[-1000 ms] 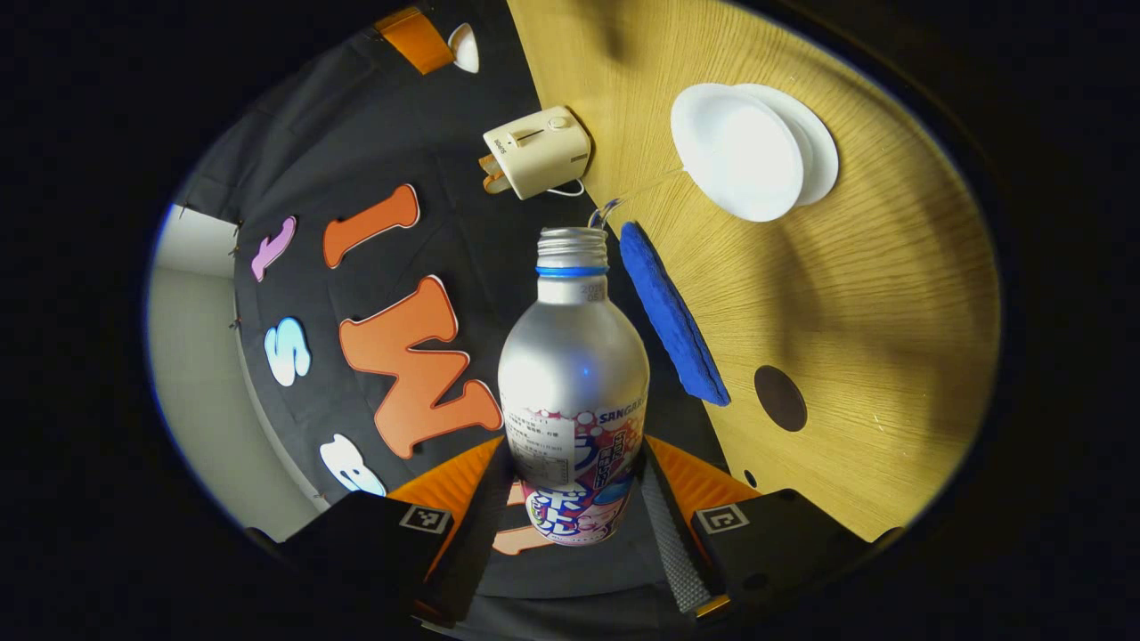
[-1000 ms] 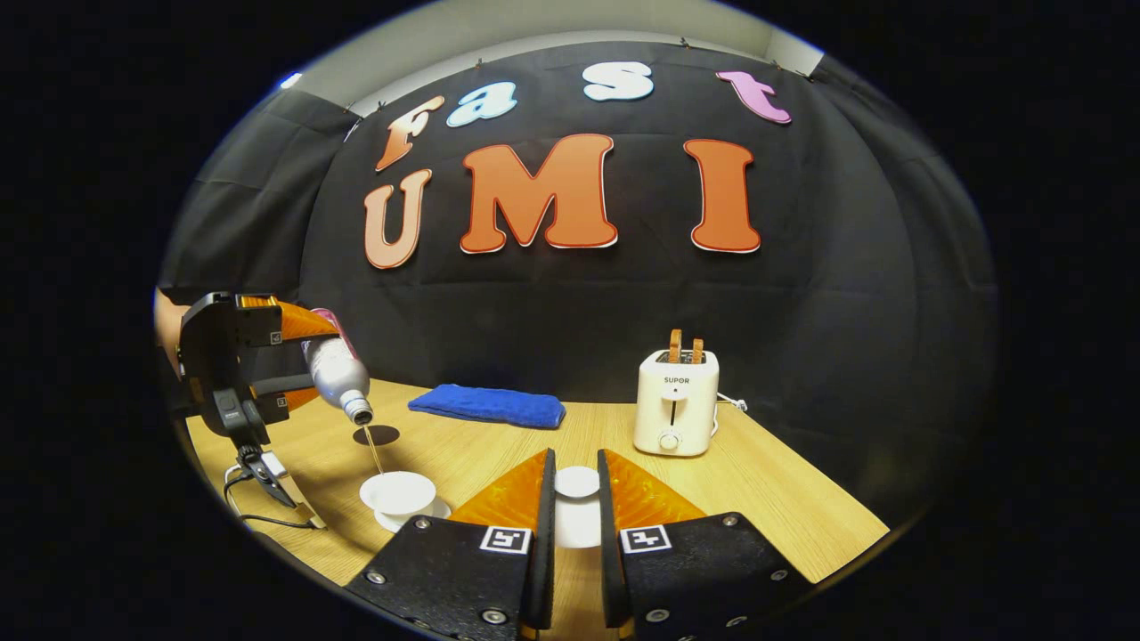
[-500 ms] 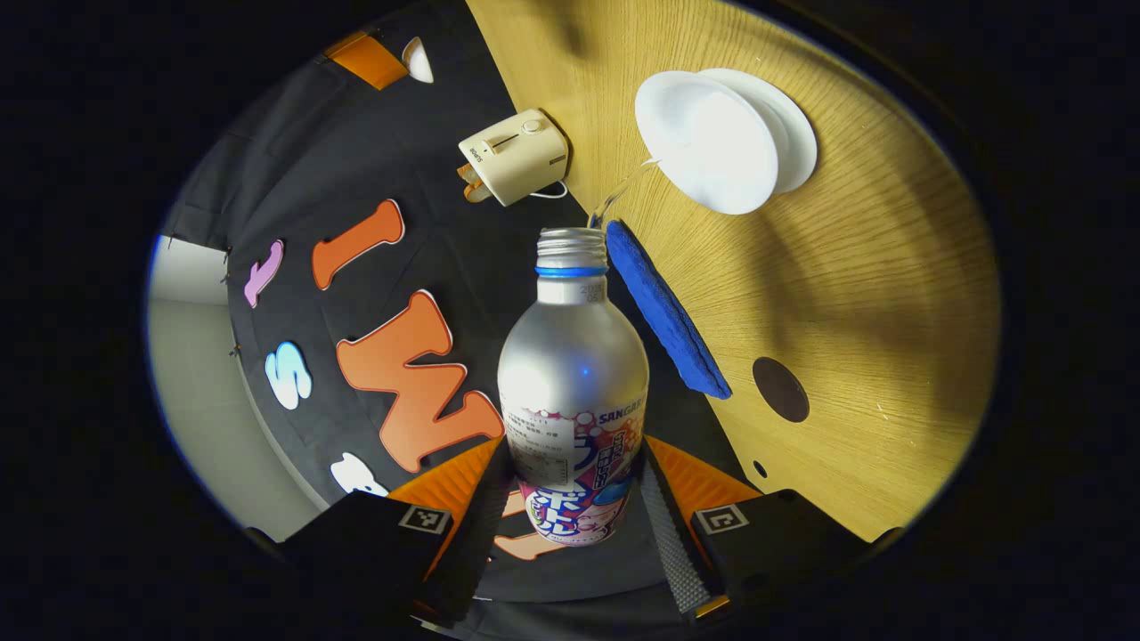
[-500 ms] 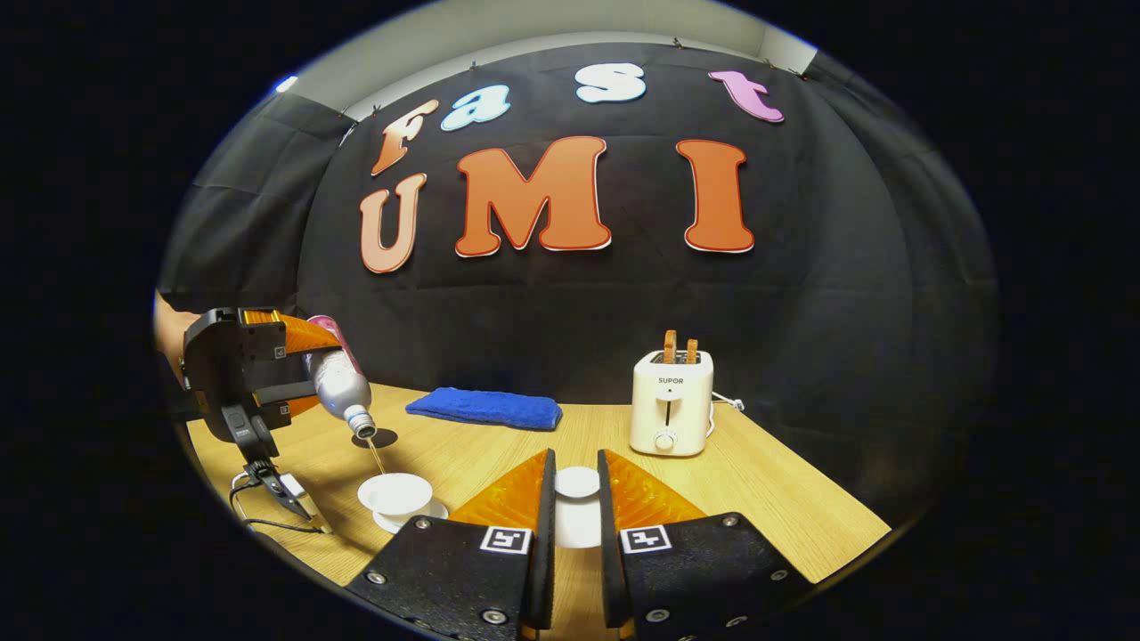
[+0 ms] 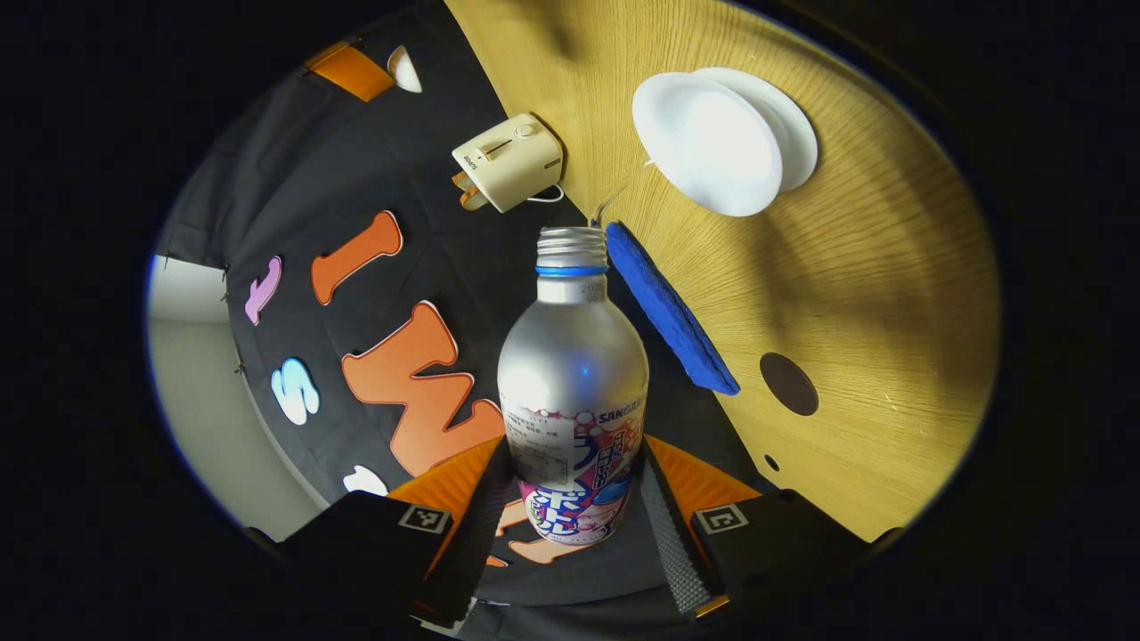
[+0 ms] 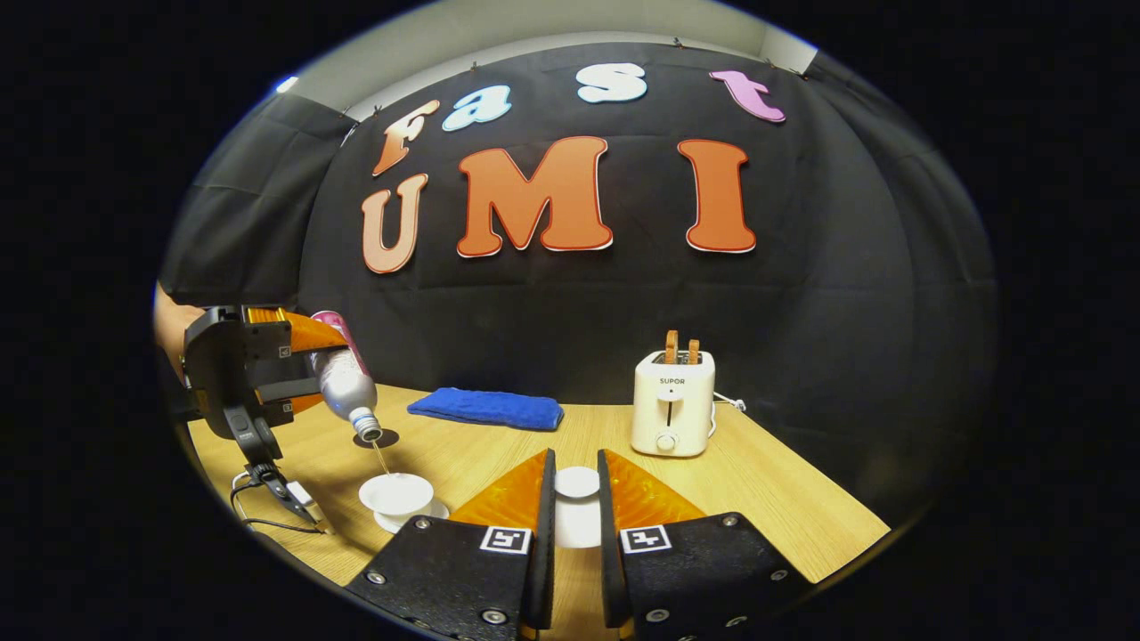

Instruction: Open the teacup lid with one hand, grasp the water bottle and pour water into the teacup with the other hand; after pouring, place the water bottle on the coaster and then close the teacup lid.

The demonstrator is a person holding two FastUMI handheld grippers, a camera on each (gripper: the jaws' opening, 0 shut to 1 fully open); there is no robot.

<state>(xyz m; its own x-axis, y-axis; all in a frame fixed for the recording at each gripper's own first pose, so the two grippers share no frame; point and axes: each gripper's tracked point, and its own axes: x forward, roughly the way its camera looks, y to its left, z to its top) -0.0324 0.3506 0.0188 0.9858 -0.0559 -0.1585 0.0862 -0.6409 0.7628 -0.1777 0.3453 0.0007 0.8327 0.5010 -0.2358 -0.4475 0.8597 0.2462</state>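
Observation:
A silver water bottle [image 5: 573, 392] with a colourful label is clamped between the fingers of my left gripper [image 5: 574, 525], which is shut on it. The bottle is tipped mouth-down over the white teacup [image 5: 708, 142] on its saucer, and a thin stream of water [image 5: 613, 198] leaves the mouth. In the right gripper view the same tilted bottle [image 6: 346, 385] pours into the teacup [image 6: 396, 492] at the left. My right gripper [image 6: 576, 499] is shut on the small white lid [image 6: 577, 482], held above the table. A dark round coaster [image 6: 374, 437] lies behind the cup.
On the wooden table [image 6: 784, 507], a folded blue towel [image 6: 485, 408] lies along the back wall. A cream toaster [image 6: 672, 401] with two slices stands at the back right. A cable with a clip [image 6: 276, 499] trails beside the teacup at the table's left edge.
The bottle's mouth has sunk a little closer to the teacup and the water stream looks thinner. My right gripper still holds the lid in the same place.

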